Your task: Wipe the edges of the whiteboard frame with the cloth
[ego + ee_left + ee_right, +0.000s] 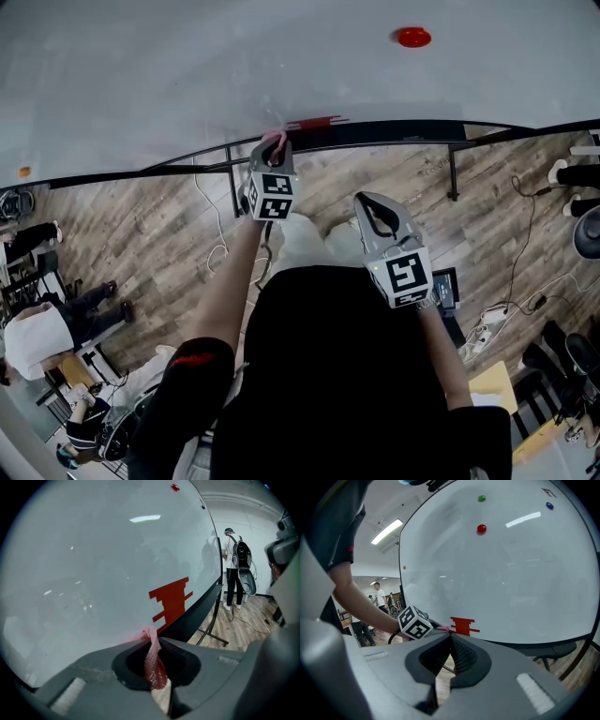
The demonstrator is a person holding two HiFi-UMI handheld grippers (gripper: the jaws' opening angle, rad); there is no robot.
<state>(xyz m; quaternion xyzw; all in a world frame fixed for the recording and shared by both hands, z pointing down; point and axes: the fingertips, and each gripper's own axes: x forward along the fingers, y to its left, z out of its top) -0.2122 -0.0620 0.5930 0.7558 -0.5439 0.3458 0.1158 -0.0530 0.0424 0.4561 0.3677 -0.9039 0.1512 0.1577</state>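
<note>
A pink cloth point(153, 663) is pinched in the closed jaws of the left tool point(273, 142) and held against the lower part of the whiteboard point(187, 75). It sits just above the black frame point(394, 134) along the bottom edge, beside a red mark point(172, 599). The wiping step is judged to be in hand, though the cloth is seen on the white surface rather than squarely on the frame. A short drop onto the black strip, followed by a sideways run along it, is judged to be called for next. The left arm is stretched forward, with the tool pointed at the board. The right tool point(370, 204) is held back nearer the body, its jaws shut with nothing between them, and is aimed at the same stretch of the bottom edge.
</note>
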